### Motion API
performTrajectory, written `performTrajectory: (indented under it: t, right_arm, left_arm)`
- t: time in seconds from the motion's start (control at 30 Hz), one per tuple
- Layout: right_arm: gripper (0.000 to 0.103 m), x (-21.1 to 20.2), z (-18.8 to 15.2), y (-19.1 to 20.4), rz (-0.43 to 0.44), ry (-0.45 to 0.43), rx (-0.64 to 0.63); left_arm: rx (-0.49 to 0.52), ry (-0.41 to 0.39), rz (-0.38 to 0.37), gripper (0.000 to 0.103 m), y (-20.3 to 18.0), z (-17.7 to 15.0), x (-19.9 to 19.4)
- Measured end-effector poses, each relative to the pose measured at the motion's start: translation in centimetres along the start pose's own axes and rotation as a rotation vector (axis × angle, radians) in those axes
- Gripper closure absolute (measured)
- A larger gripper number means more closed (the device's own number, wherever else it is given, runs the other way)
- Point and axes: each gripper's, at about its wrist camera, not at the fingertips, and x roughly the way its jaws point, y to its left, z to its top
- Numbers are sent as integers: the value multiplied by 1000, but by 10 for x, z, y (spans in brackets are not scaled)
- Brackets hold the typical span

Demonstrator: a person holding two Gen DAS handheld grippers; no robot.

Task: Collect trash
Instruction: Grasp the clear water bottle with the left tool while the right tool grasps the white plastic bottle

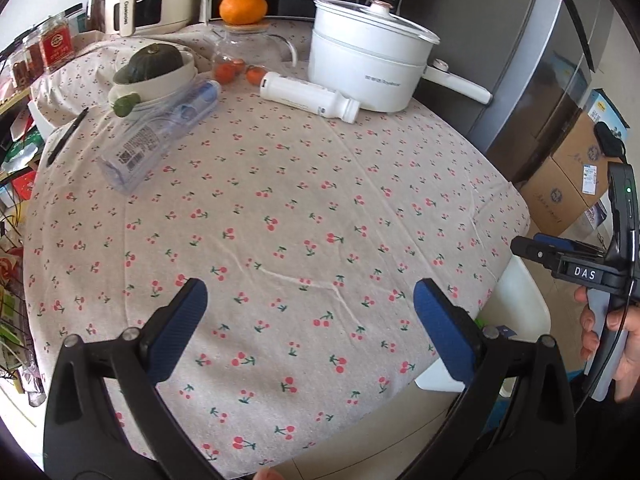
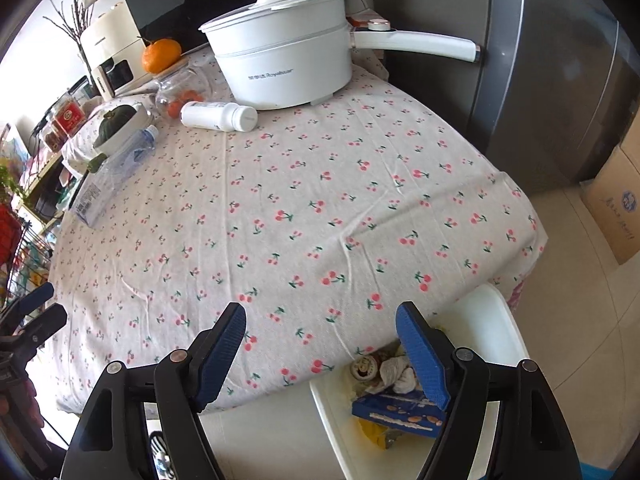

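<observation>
Cherry-print cloth table (image 2: 320, 184) carries our remaining trash: a white plastic bottle (image 2: 218, 116) lying just before the white electric pot (image 2: 280, 68), cap toward the pot's handle side, long axis across the table. Both left gripper (image 1: 310, 304) and right gripper (image 2: 320, 328) stand apart, empty. We risk rolling it off, or nudging the clear water bottle (image 1: 160, 136).

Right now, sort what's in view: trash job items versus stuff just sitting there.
Job:
white bin beside the table, holding a blue box
clear plastic bottle, lying flat
white bottle, lying flat

Just there:
white pot
orange on a glass jar
squash in a bowl
</observation>
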Motion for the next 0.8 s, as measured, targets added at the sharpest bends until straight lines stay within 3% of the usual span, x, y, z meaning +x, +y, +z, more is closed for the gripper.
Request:
performTrajectory:
  t: [0.17, 0.27, 0.43, 0.57, 0.8]
  right_arm:
    - [20, 22, 13, 29, -6, -12, -16]
    - [20, 40, 20, 41, 12, 8, -1]
    - [20, 67, 29, 59, 20, 53, -26]
    - [20, 81, 45, 73, 5, 67, -123]
    - [20, 102, 108, 100, 67, 45, -314]
  left_arm:
    - [-55, -64, 111, 1, 36, 9, 4]
    - [-55, -60, 165, 1, 55, 20, 15]
    - [-31, 28, 152, 1, 89, 51, 38]
    - [35, 83, 178, 1, 112, 85, 57]
    - [47, 163, 148, 1, 137, 132, 97]
